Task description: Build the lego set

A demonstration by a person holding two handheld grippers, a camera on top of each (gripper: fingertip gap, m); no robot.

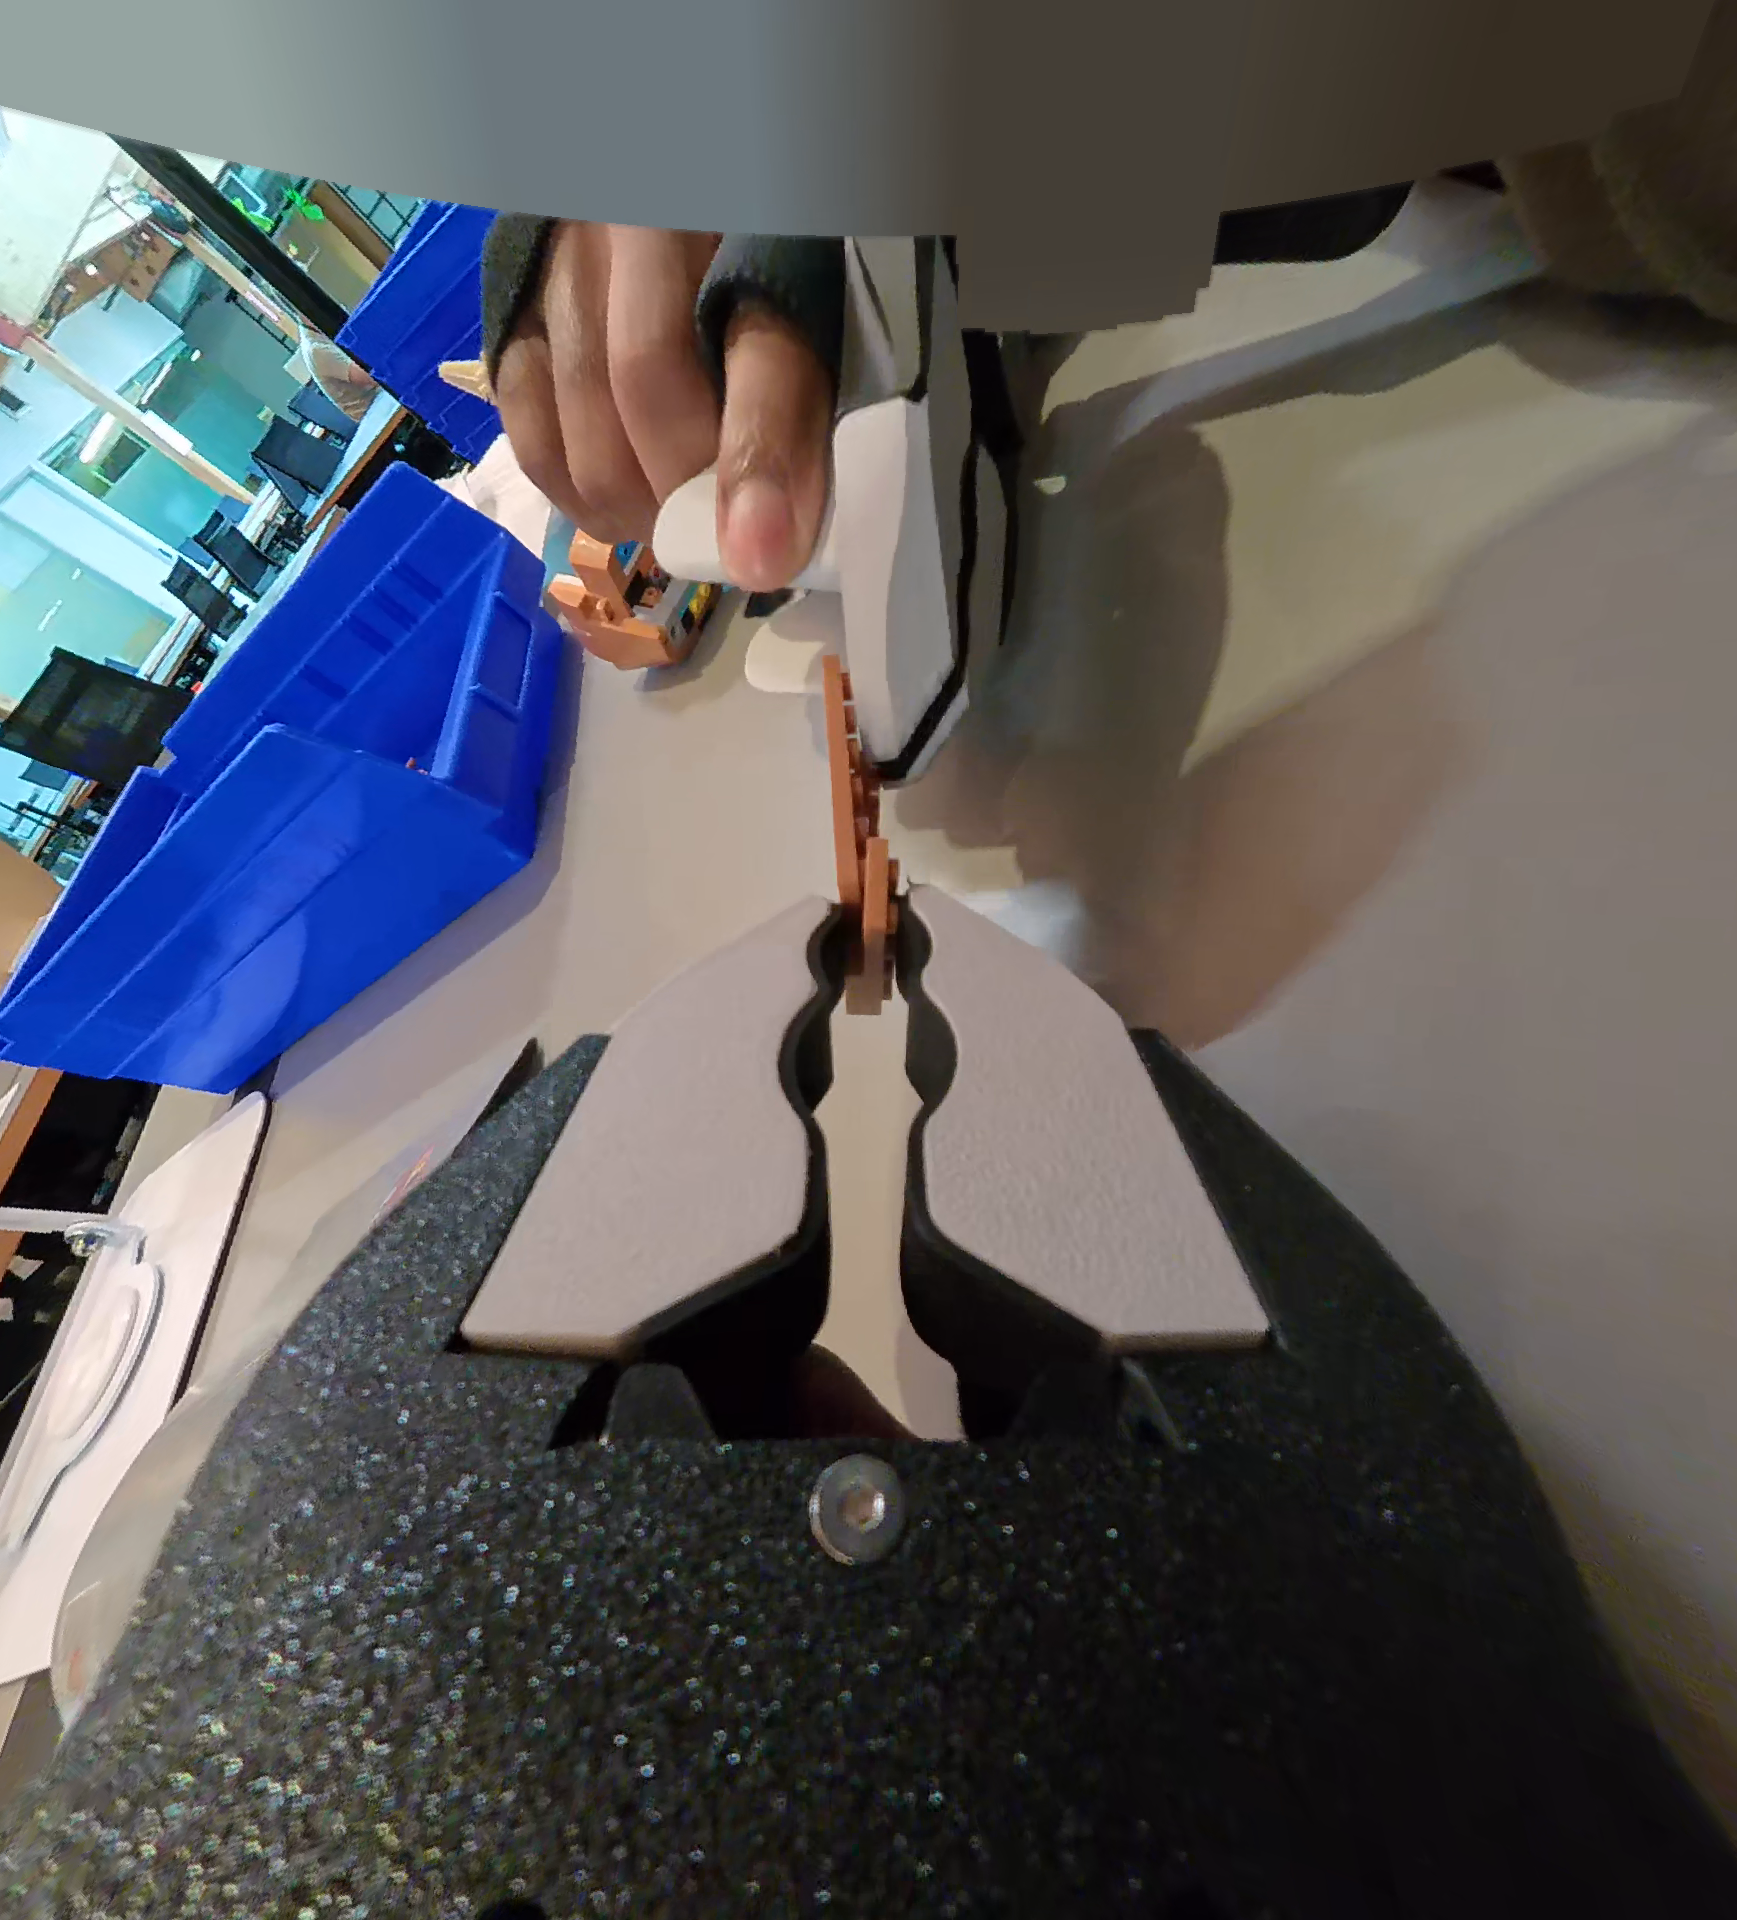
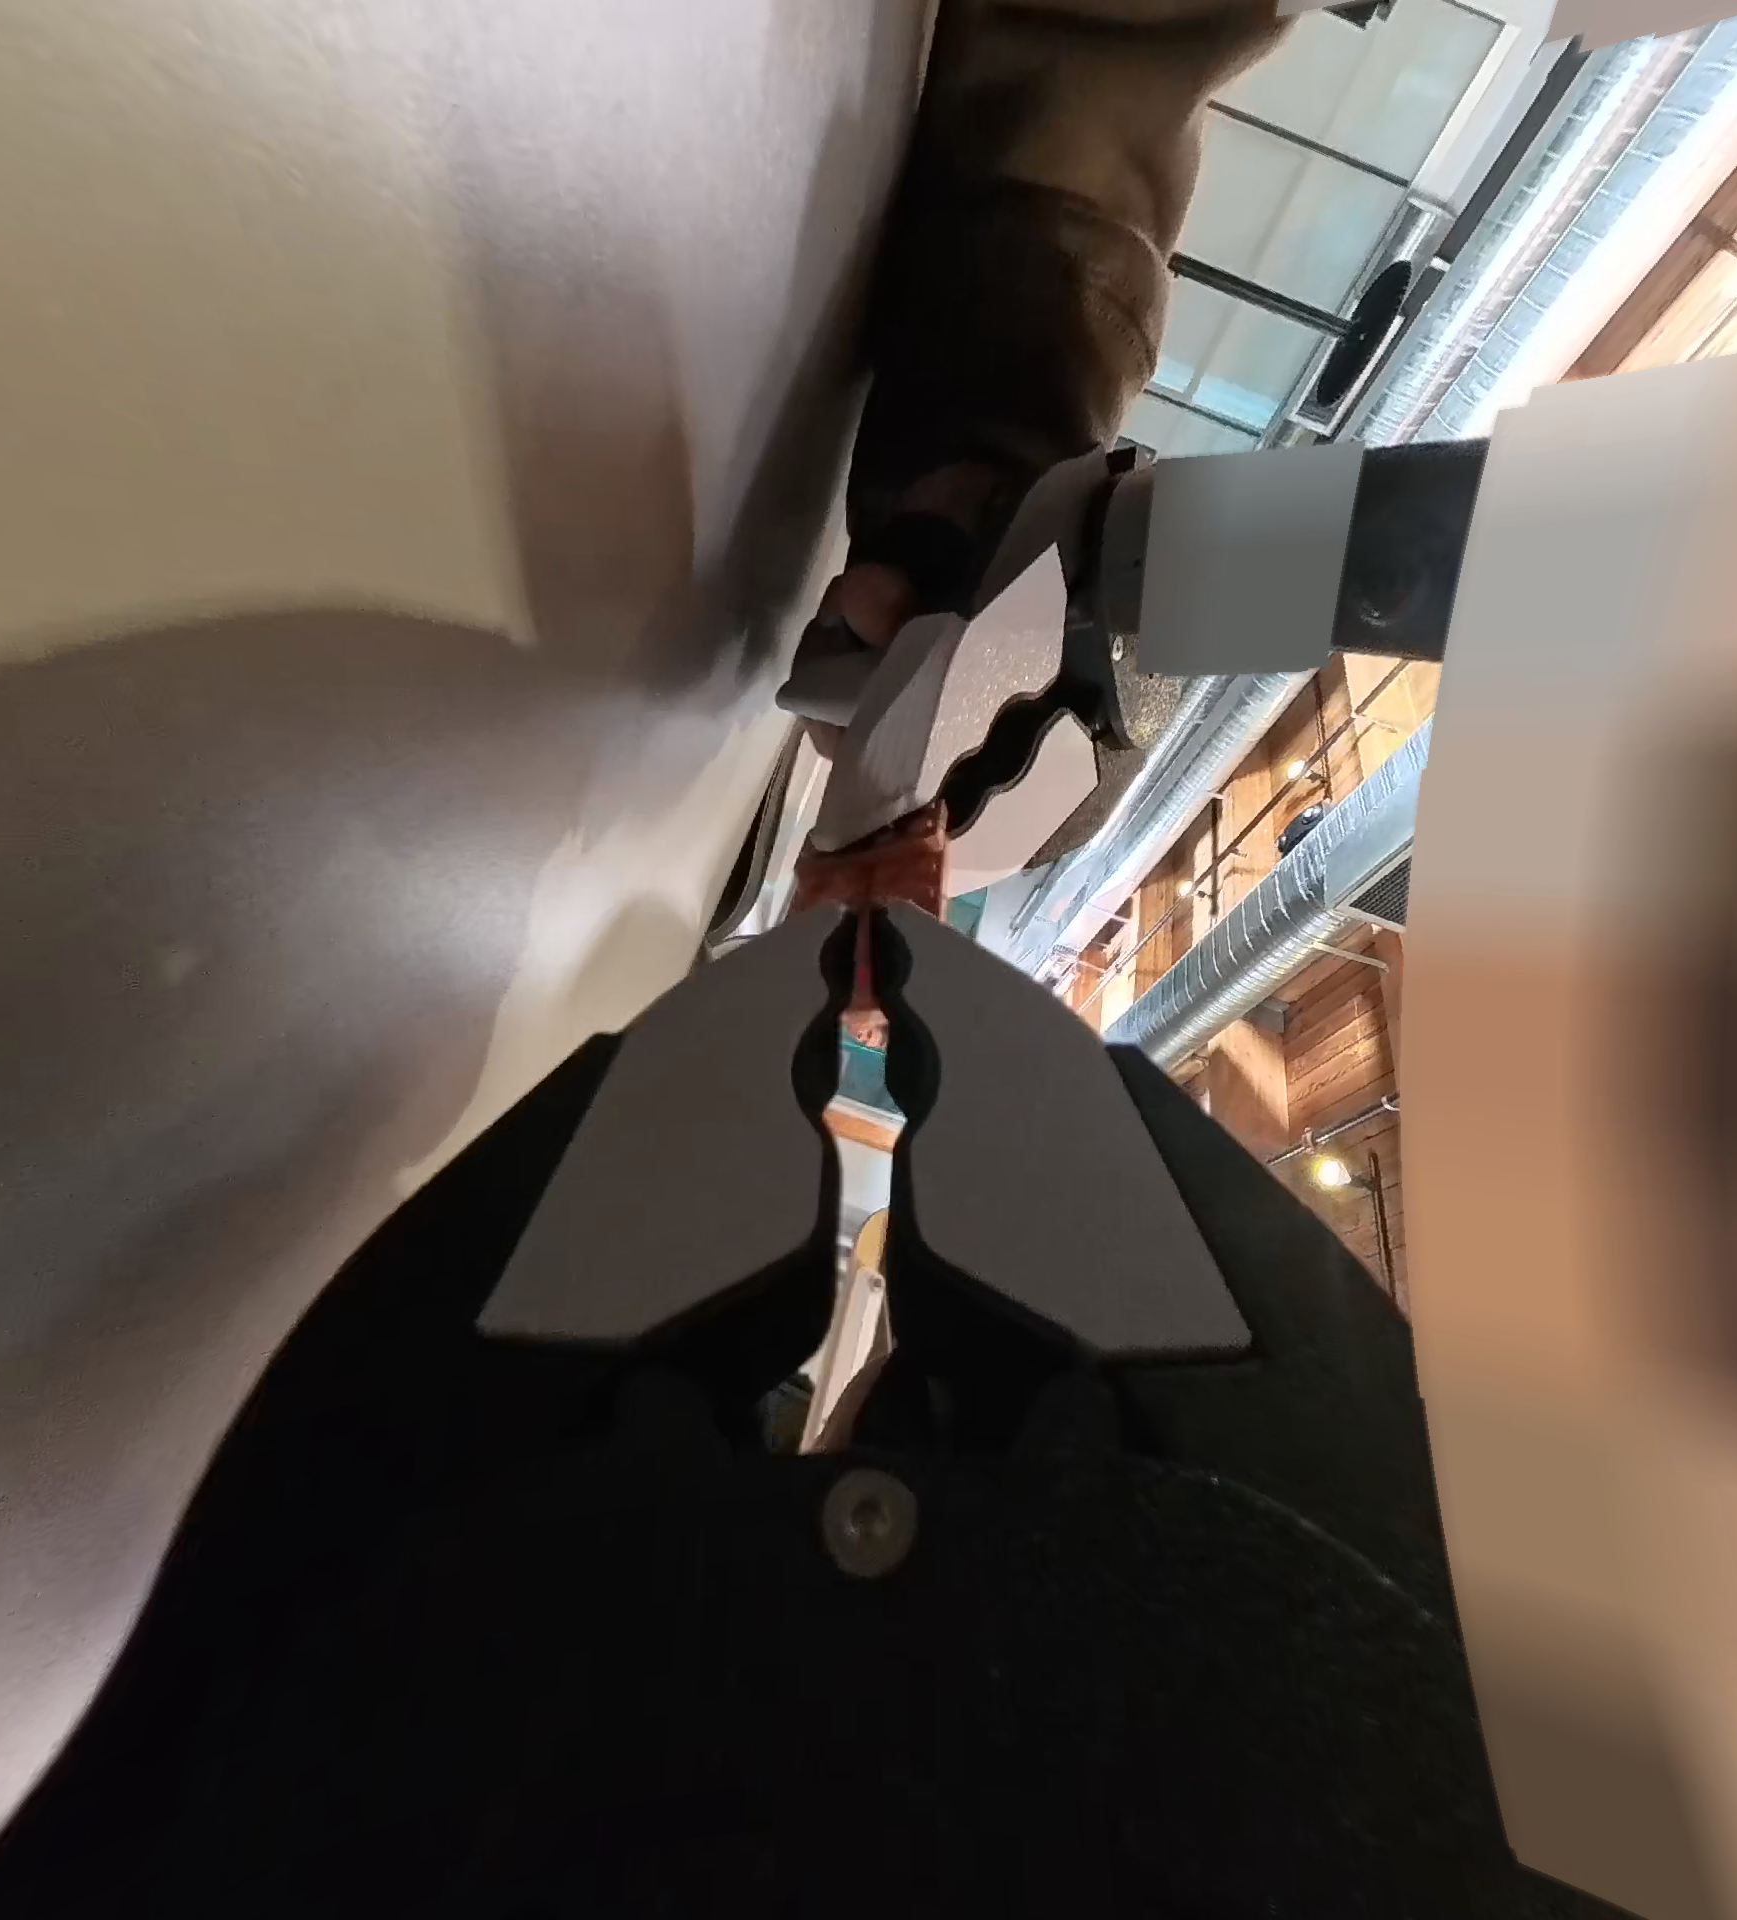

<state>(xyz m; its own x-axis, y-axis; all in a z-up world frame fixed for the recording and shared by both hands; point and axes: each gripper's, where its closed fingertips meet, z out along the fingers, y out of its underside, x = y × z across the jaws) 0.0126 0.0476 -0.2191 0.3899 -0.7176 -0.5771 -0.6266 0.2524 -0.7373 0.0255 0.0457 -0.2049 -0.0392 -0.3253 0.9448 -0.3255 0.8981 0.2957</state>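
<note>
My work surface is a pale white table (image 1: pixel 698 821), lit from above and crossed by soft shadows. Blue plastic bins (image 1: pixel 324 831) stand along its far edge. Past them I see dark chairs (image 1: pixel 85 717) at other desks, and tall glass panes (image 1: pixel 33 582) that glow teal with daylight. Looking up on my other side, I see reddish wooden walls (image 2: pixel 1331 1049) carrying silver ribbed ducts (image 2: pixel 1290 925). A small warm lamp (image 2: pixel 1327 1172) shines there, and pale glazed panels (image 2: pixel 1363 114) span overhead.
</note>
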